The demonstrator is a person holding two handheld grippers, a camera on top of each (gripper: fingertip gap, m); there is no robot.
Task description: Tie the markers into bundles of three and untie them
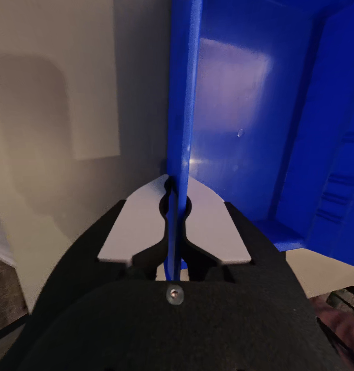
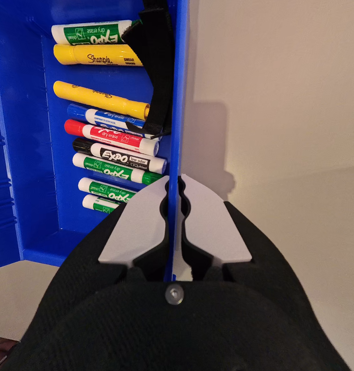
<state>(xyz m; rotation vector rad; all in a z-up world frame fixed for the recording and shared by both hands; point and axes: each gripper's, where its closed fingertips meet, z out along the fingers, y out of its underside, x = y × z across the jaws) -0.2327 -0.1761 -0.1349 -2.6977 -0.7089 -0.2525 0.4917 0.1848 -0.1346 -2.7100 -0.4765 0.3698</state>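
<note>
we have the left gripper (image 1: 177,180) clamped on one side wall of the blue plastic bin (image 1: 242,120) and the right gripper (image 2: 173,180) clamped on the opposite wall, so we should move both together and keep it level. the loose assorted markers (image 2: 116,148) and a black fabric strap (image 2: 158,70) lie inside, none bundled yet. the bin rests on a pale matte tabletop (image 2: 282,100); little of the room shows.

An office or lab workspace. Assorted dry-erase markers (image 2: 120,158) fill a blue plastic bin (image 2: 27,140) on a plain beige tabletop (image 2: 272,100).
</note>
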